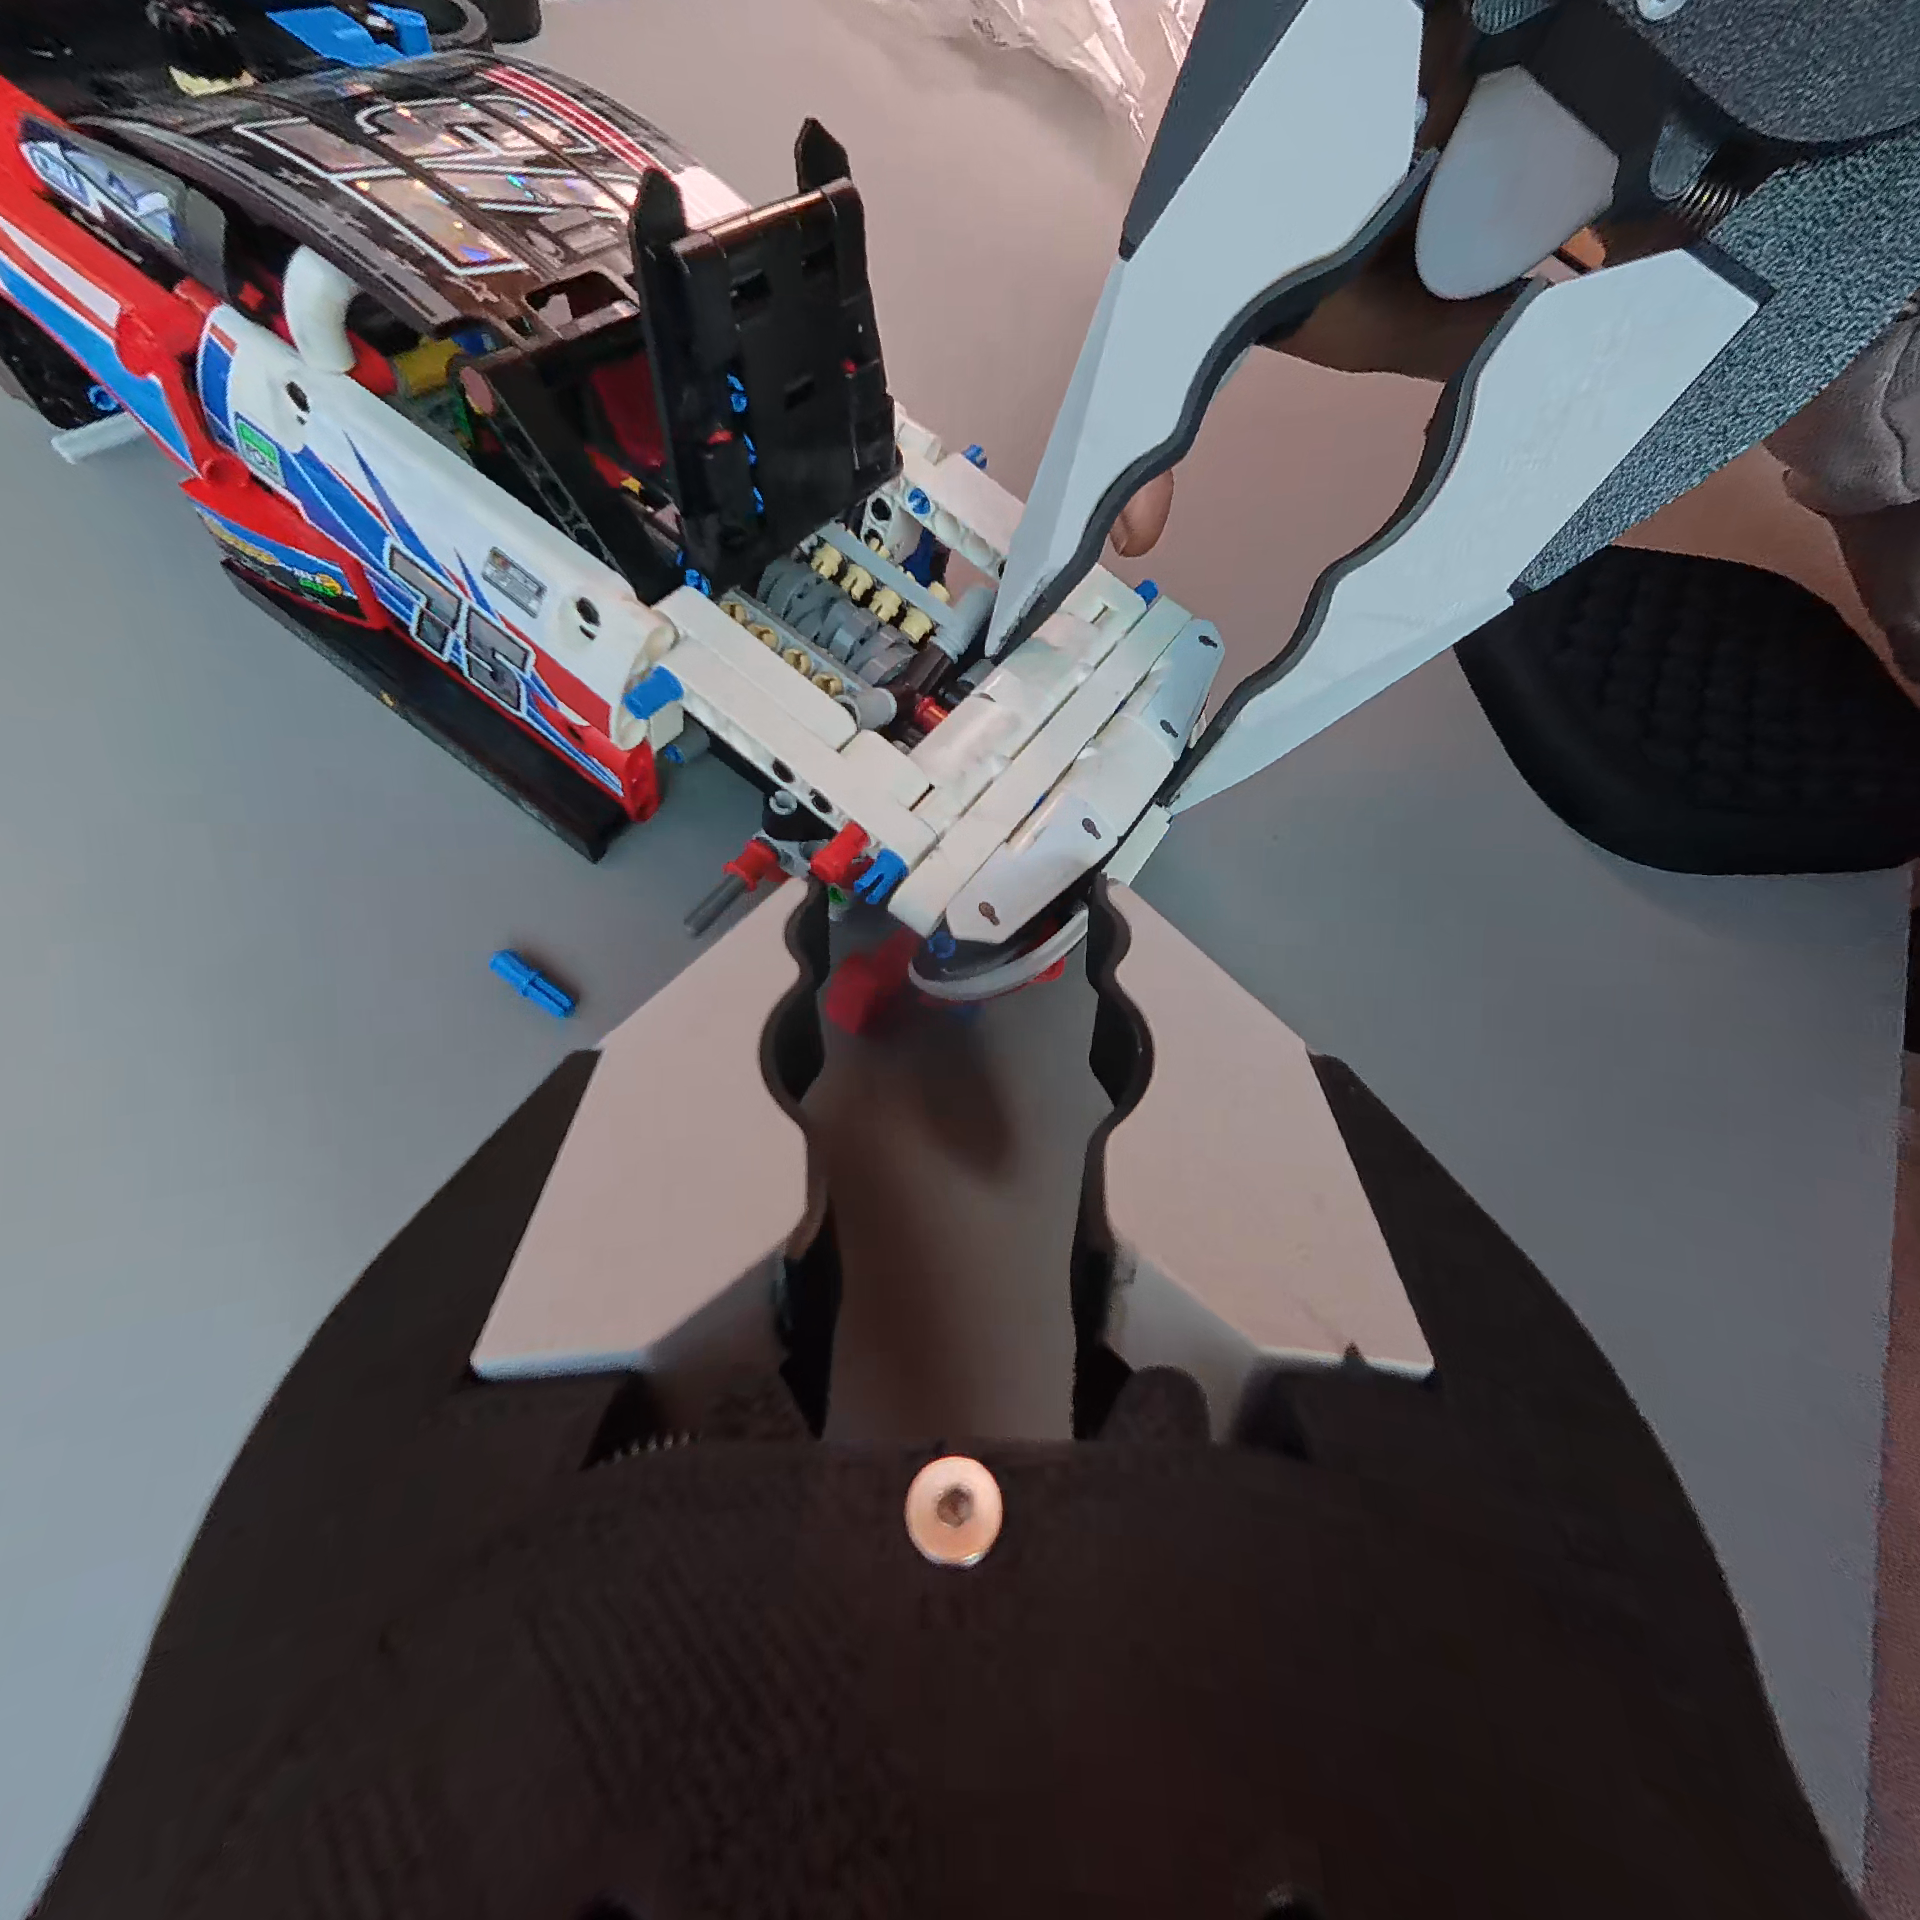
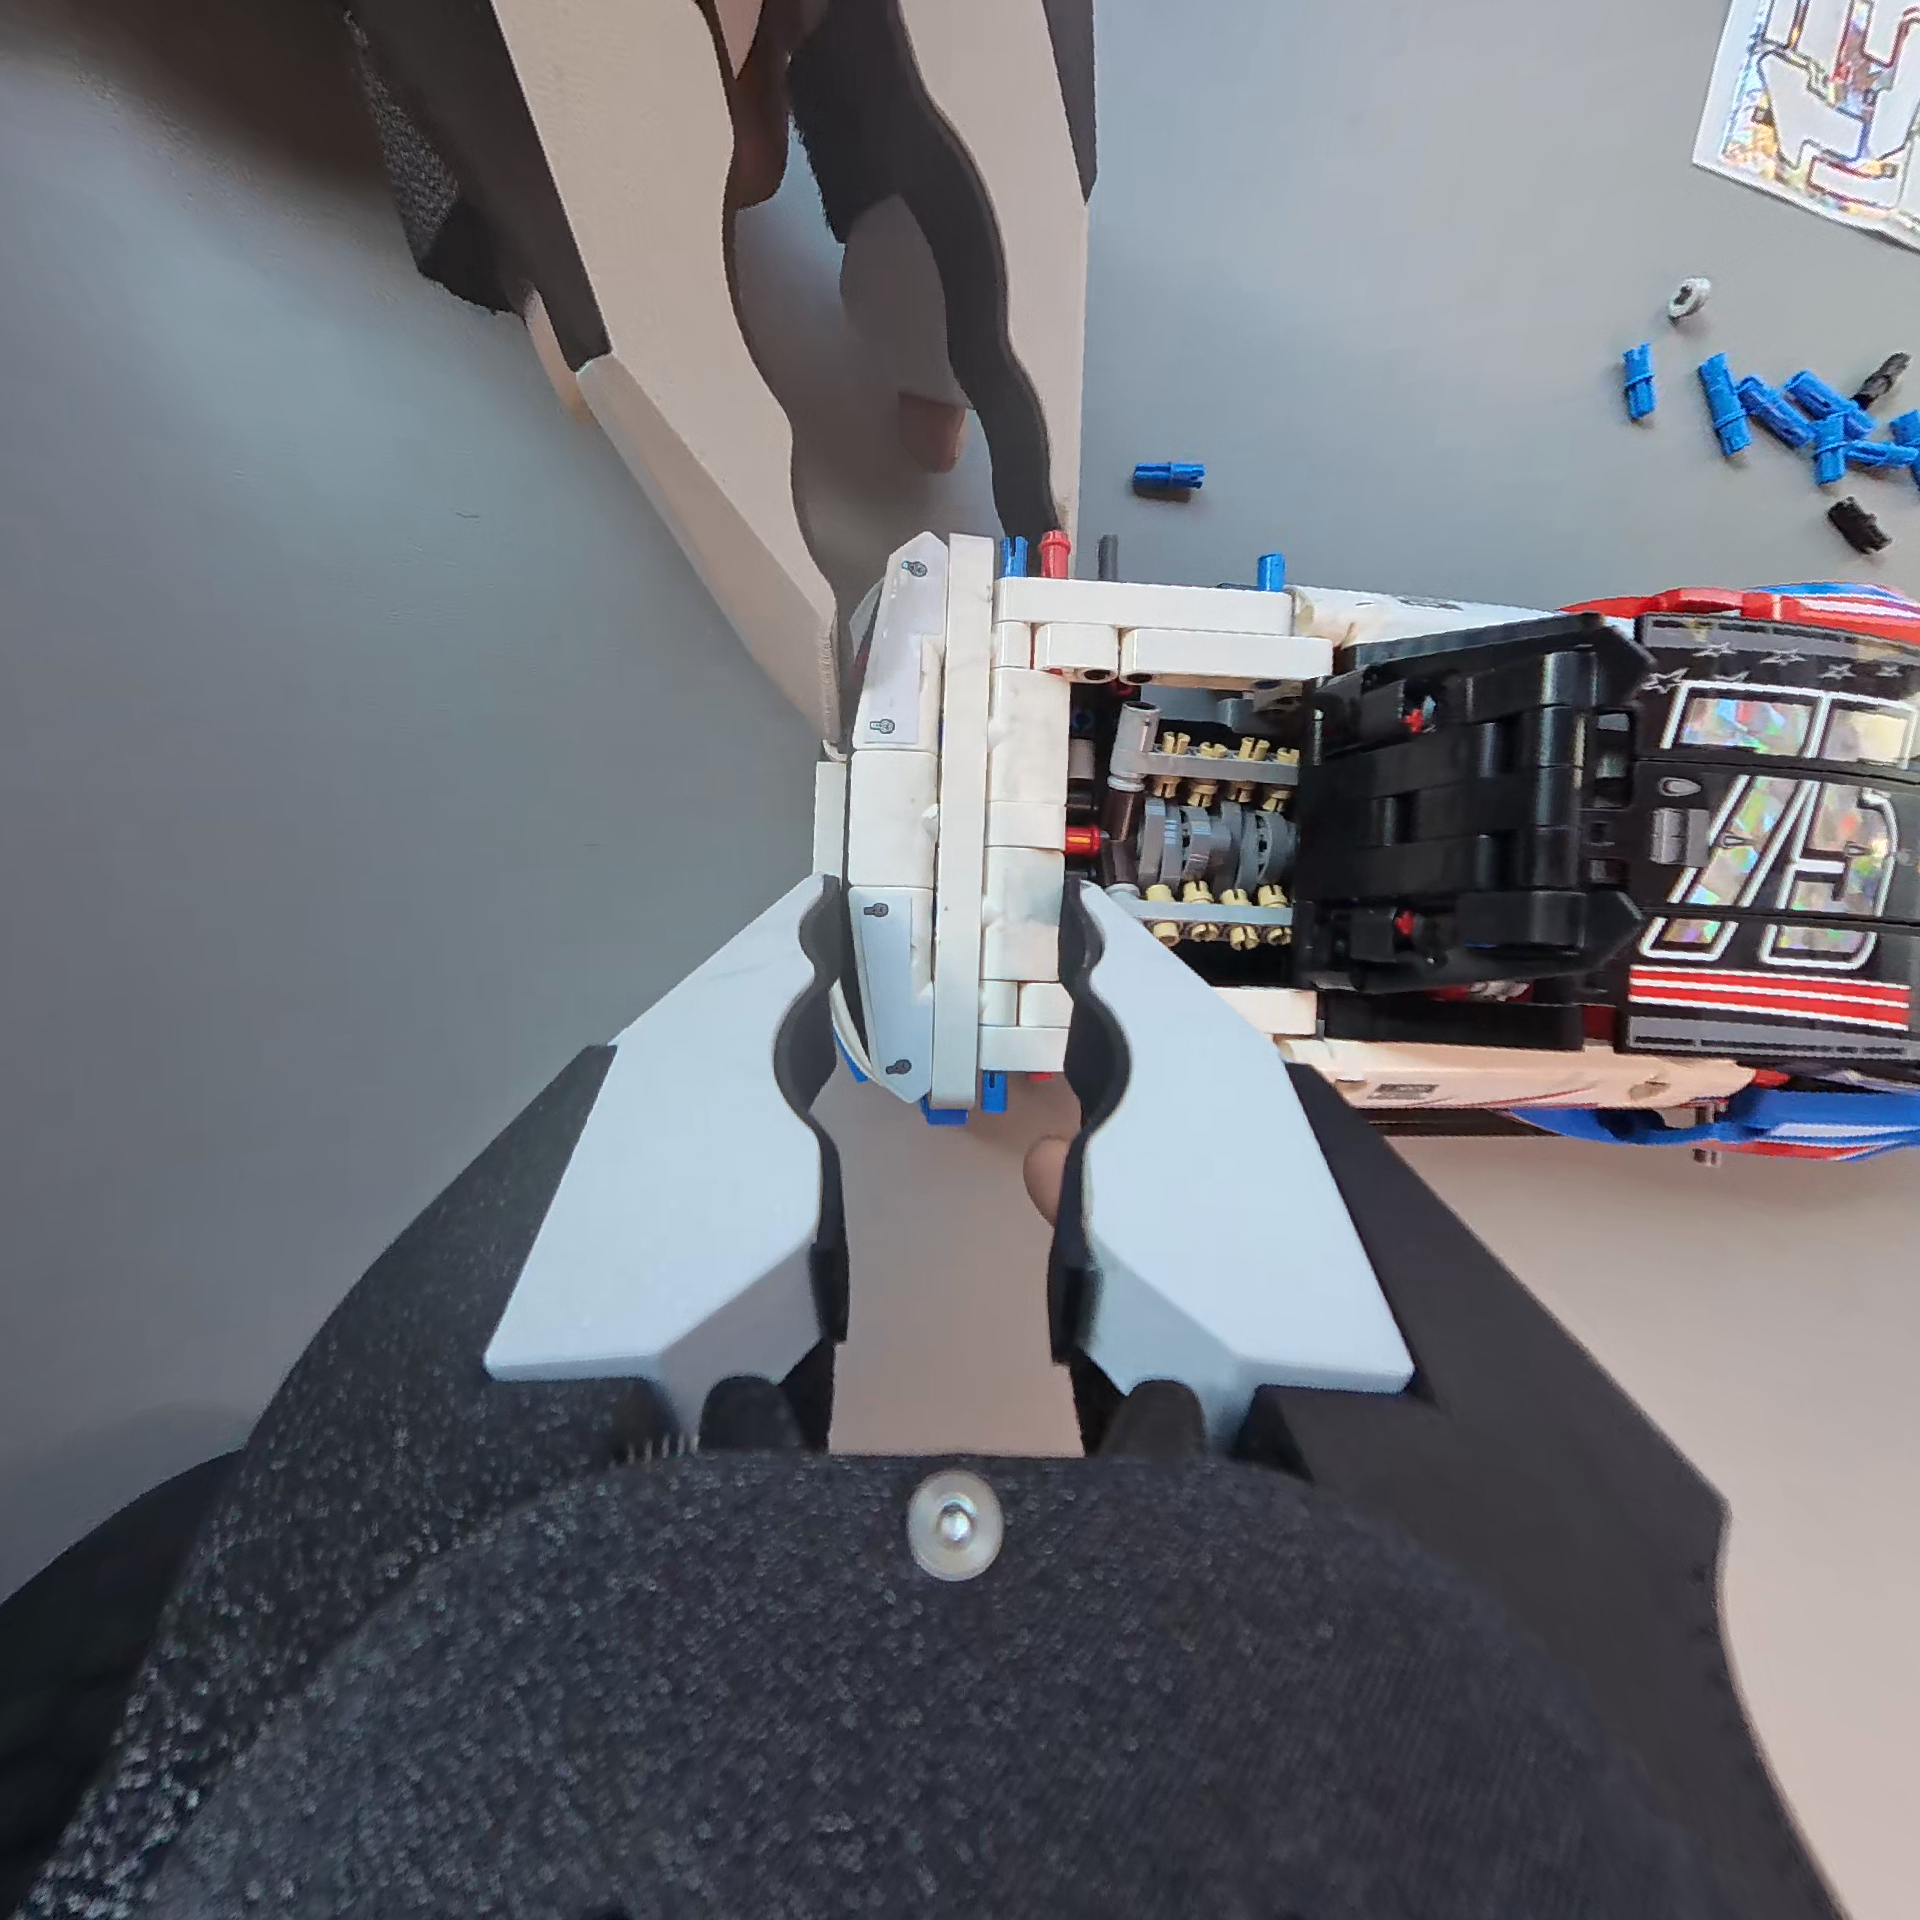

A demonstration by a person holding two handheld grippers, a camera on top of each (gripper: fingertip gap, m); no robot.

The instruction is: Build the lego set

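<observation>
A red, white and blue lego race car (image 1: 416,520) lies on the grey table, its black hood panel (image 1: 758,384) raised over the grey engine (image 1: 831,613). It also shows in the right wrist view (image 2: 1558,831). My right gripper (image 2: 951,894), with white fingers, is shut across the car's white front section (image 2: 966,810); it reaches in from the upper right in the left wrist view (image 1: 1091,722). My left gripper (image 1: 956,896), with tan fingers, is closed around the lower corner of the same front section (image 1: 1060,748). It comes in from above in the right wrist view (image 2: 940,597).
A loose blue pin (image 1: 532,982) lies by the car's nose, also in the right wrist view (image 2: 1169,476). A pile of blue and black pins (image 2: 1797,416) and a sticker sheet (image 2: 1818,104) lie beyond the car. A black tyre (image 1: 1704,707) sits at the right. Some 4 centimeters of space lies between my two pairs of fingers. To reach the loose blue pin (image 1: 532,982) in a straight line is about 5 centimeters for my left fingers, about 11 centimeters for my right. It turns up in the right wrist view (image 2: 1169,472) as well.
</observation>
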